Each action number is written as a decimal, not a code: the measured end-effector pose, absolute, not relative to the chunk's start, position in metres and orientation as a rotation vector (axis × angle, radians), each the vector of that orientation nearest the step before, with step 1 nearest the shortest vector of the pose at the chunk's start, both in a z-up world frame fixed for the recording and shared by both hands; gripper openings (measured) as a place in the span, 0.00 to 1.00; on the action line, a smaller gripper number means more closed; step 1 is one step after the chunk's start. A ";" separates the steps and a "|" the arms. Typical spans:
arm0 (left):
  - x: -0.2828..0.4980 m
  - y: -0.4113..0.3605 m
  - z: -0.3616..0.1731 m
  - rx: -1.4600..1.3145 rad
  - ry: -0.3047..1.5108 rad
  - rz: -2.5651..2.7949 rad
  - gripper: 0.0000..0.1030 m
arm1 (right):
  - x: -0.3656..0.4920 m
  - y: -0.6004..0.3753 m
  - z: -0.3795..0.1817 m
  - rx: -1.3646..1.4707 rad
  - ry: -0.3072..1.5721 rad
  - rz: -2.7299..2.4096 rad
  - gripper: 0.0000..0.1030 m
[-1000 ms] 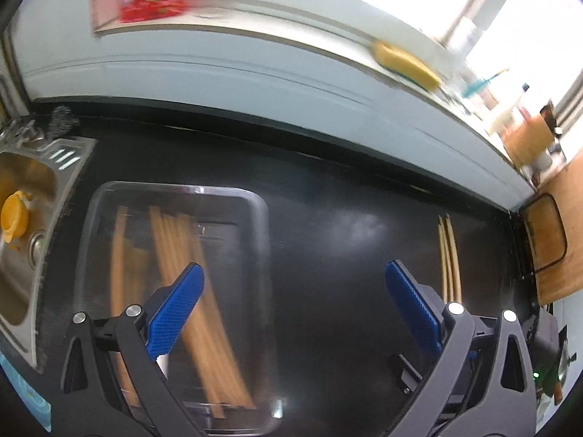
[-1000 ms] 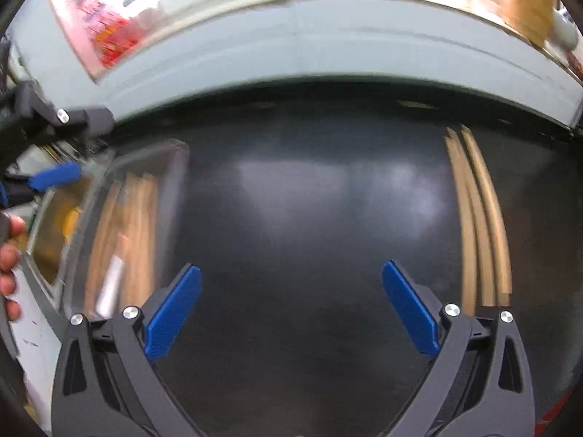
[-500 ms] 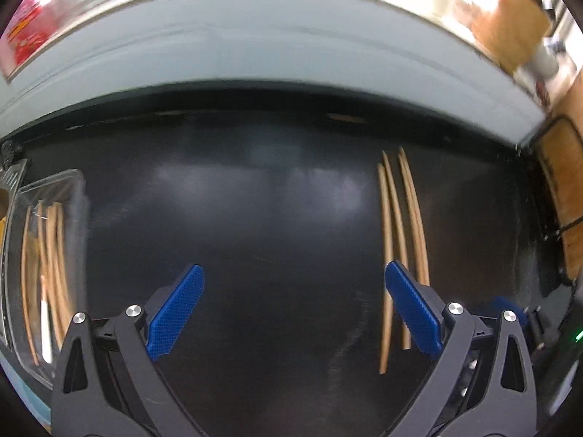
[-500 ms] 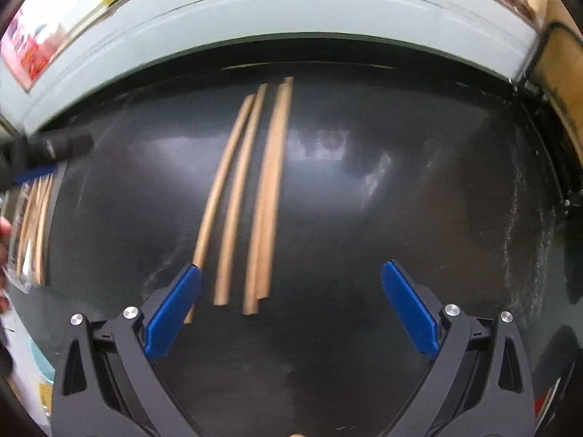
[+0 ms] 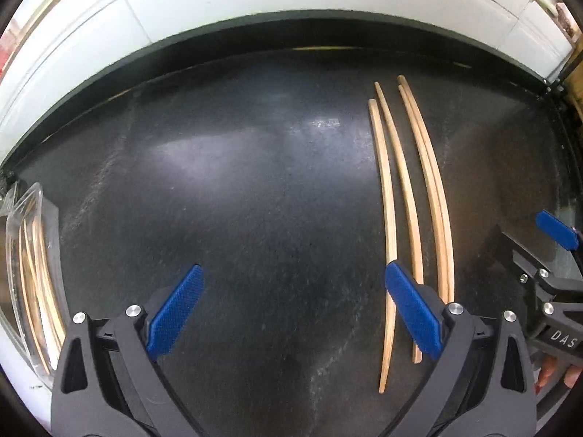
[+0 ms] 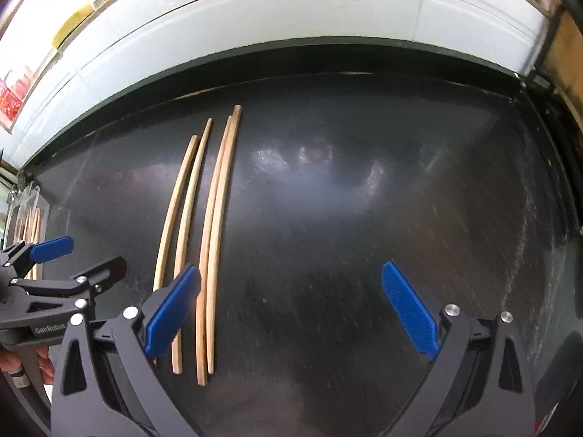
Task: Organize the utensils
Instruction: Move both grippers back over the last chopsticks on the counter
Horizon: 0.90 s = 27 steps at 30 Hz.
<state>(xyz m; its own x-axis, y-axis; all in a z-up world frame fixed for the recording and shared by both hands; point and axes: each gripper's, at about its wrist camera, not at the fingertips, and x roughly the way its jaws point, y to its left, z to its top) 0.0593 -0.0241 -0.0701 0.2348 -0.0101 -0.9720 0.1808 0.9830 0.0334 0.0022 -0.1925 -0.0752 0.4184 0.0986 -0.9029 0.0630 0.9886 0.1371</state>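
Observation:
Several wooden chopsticks [image 5: 404,196] lie side by side on the black countertop [image 5: 255,189], running away from me. My left gripper [image 5: 291,306] is open and empty; its right finger overlaps the near ends of the chopsticks. In the right wrist view the same chopsticks [image 6: 204,225] lie left of centre, and my right gripper [image 6: 288,309] is open and empty with its left finger over their near ends. A clear plastic tray [image 5: 14,276] holding more chopsticks sits at the far left.
A white tiled wall [image 5: 255,0] rises behind the counter's back edge. The right gripper's body [image 5: 554,291] shows at the right of the left wrist view, and the left gripper's body [image 6: 47,291] at the left of the right wrist view.
Both grippers have swung right, away from the tray, and come close over the loose chopsticks. Both stayed open.

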 end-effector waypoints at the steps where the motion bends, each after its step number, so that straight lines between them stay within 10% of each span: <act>1: 0.061 -0.027 -0.072 0.155 1.333 -0.143 0.94 | 0.006 -0.196 -0.075 0.152 1.138 0.021 0.93; 27: 0.091 -0.034 -0.085 0.059 1.329 -0.197 0.94 | 0.011 -0.228 -0.097 0.208 1.137 0.088 0.93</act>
